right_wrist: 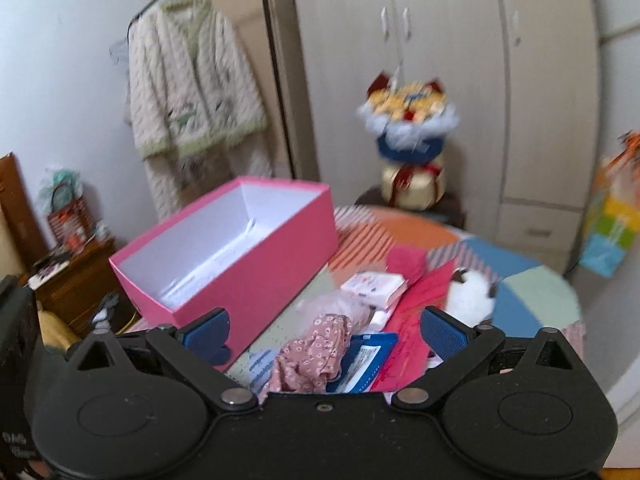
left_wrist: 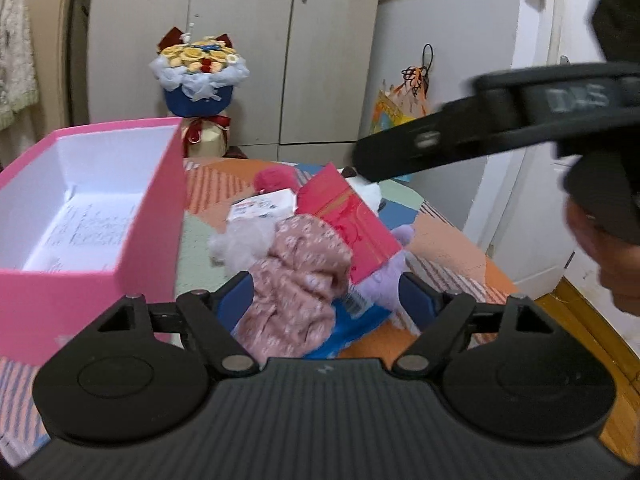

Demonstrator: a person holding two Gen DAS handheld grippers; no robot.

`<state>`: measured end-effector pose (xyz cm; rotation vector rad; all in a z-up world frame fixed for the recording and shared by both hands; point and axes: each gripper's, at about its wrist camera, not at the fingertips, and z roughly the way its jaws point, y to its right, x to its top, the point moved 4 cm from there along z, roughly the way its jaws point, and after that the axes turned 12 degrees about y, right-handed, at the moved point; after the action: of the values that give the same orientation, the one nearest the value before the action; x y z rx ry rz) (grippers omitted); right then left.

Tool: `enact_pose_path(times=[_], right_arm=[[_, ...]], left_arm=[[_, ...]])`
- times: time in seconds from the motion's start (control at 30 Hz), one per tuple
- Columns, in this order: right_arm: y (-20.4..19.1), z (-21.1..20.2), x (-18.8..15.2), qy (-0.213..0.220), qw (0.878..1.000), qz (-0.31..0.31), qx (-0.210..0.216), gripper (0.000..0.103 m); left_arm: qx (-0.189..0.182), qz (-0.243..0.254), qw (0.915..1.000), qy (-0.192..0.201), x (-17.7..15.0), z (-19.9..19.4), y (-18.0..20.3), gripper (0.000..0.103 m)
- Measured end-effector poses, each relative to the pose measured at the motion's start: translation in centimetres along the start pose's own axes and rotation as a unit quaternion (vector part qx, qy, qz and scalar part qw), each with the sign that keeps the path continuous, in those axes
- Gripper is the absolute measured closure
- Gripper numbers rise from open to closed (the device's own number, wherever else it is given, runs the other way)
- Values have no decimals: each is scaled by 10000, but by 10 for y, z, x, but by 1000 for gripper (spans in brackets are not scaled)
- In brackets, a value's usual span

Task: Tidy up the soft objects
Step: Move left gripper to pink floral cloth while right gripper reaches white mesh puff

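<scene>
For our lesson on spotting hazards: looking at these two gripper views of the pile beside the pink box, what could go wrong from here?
1. The left gripper straddles the floral cloth; closing may also catch the blue packet beneath.
2. The red envelope leans on the pile and could slide off.
3. The right gripper crosses close above, so the two may collide.

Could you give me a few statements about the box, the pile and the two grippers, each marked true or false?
1. The pink box holds no soft objects yet. True.
2. The left gripper is clamped shut on the floral cloth. False: its jaws stand open either side of the cloth, and contact with the pads cannot be told.
3. The red envelope lies inside the box. False: it sits on the pile beside the box.
4. A white plush toy lies at the far side of the pile. True.
5. The right gripper carries a tissue pack. False: its jaws are open and empty.
</scene>
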<state>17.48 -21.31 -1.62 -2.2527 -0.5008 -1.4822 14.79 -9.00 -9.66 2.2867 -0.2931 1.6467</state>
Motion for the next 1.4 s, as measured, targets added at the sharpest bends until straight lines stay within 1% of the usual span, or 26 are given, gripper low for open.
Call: enact_pose_path(times=[0.07, 0.13, 0.17, 0.2, 0.27, 0.33, 0.37, 0.43, 0.5, 0.6, 0.63, 0.73, 0.8, 0.87, 0.93, 0.97, 1.0, 1.03, 1.1, 1.17, 1.2, 1.3, 1.33, 1.37, 1.4], right_arm=[[7, 20, 1, -261, 9995, 50, 176, 0], [14, 41, 1, -504, 9979, 161, 375, 0], [17, 51, 1, -623, 9968, 222, 457, 0], [19, 62, -1, -737, 9955, 272, 532, 1], [22, 84, -4, -991, 9925, 326, 629, 0], [25, 105, -7, -1264, 9893, 316, 649, 1], [25, 115, -9, -1396, 9878, 278, 634, 1], [26, 133, -13, -1624, 9848, 197, 581, 1], [29, 148, -17, -1836, 9814, 132, 551, 2], [29, 163, -24, -2072, 9765, 61, 586, 4], [28, 168, -26, -2131, 9752, 34, 605, 4], [29, 180, -31, -2246, 9726, -53, 597, 7], [27, 185, -34, -2285, 9716, -102, 609, 10], [27, 191, -38, -2302, 9711, -136, 616, 11], [28, 193, -40, -2291, 9715, -156, 588, 20], [29, 194, -41, -2280, 9718, -126, 590, 26], [29, 194, -41, -2270, 9719, -45, 627, 34], [31, 194, -42, -2267, 9716, 79, 677, 39], [35, 190, -42, -2248, 9710, 297, 758, 54], [36, 186, -42, -2184, 9712, 460, 837, 58], [36, 183, -41, -2149, 9719, 497, 819, 62], [35, 177, -39, -2007, 9746, 523, 843, 61], [35, 176, -38, -1985, 9753, 523, 816, 58], [35, 177, -39, -1989, 9754, 548, 775, 44], [36, 178, -39, -2017, 9750, 558, 742, 30]], left_arm=[[78, 0, 10000, 10, 1, 11, -1, 24], [254, -81, 9996, 80, 0, 24, -7, 24], [266, -116, 9995, 83, -1, 30, -9, 24], [192, -164, 9997, 62, -2, 35, -11, 24], [-58, -308, 9995, -104, -5, 43, -14, 23], [-228, -414, 9985, -274, -9, 52, -16, 22], [-257, -407, 9981, -382, -11, 56, -16, 22], [-167, -371, 9972, -622, -14, 63, -16, 22], [-117, -494, 9949, -871, -17, 68, -20, 22], [-222, -973, 9879, -1185, -21, 72, -28, 22], [-256, -1040, 9865, -1240, -22, 72, -29, 23], [-288, -1047, 9863, -1242, -21, 71, -29, 25], [-348, -1106, 9854, -1250, -21, 70, -28, 33], [-400, -1169, 9844, -1254, -22, 72, -31, 36], [-391, -1216, 9841, -1237, -22, 70, -32, 39], [-388, -1246, 9837, -1238, -22, 69, -33, 39], [-388, -1278, 9832, -1242, -22, 69, -32, 39], [-388, -1316, 9827, -1242, -22, 68, -33, 39], [-372, -1450, 9812, -1218, -22, 66, -37, 39], [-339, -1545, 9801, -1198, -21, 66, -42, 39], [-314, -1564, 9801, -1180, -21, 65, -43, 39], [-299, -1597, 9803, -1126, -22, 66, -47, 39], [-301, -1618, 9801, -1107, -22, 65, -47, 39], [-285, -1632, 9802, -1082, -23, 68, -48, 40], [-270, -1643, 9804, -1057, -23, 67, -48, 43]])
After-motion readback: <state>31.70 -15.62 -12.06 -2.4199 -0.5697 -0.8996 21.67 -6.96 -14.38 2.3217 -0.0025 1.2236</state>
